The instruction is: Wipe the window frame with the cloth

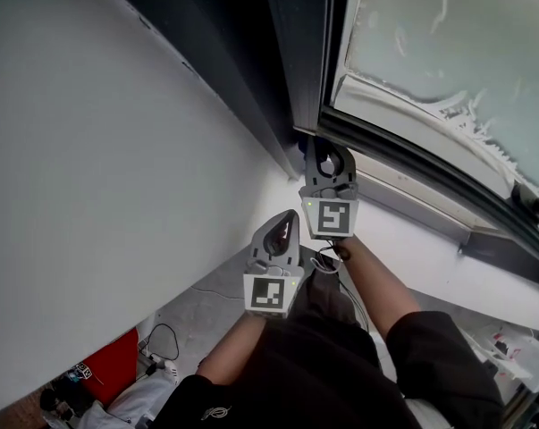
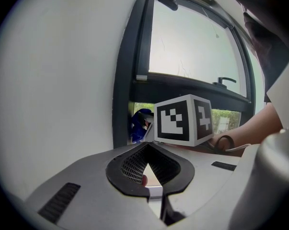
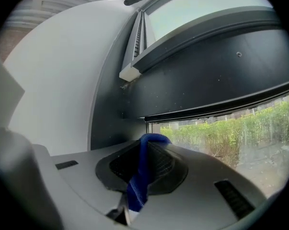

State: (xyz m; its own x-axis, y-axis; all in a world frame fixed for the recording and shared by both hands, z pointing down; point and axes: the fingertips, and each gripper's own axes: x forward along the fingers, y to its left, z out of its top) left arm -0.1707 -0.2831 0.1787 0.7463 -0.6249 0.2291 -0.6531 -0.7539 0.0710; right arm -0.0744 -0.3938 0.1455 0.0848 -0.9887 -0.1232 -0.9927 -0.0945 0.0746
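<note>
1. Two grippers are held near a corner of the dark window frame (image 3: 206, 85).
2. The blue cloth (image 3: 142, 171) is pinched in the closed jaws of the right gripper (image 3: 154, 140), close to the frame.
3. The jaws of the left gripper (image 2: 146, 150) are drawn together on nothing.

Three close views, one window frame (image 1: 300, 70)

Item one: blue fabric cloth (image 3: 140, 176). It is a narrow bunched strip clamped between the jaws of my right gripper (image 1: 329, 159), with its top fold poking up past the jaw tips. It is held near the frame's inner corner; I cannot tell whether it touches.

Item two: dark grey metal window frame (image 3: 206, 85). An upright post meets a broad horizontal bar, set against a white wall (image 3: 63, 80).
</note>
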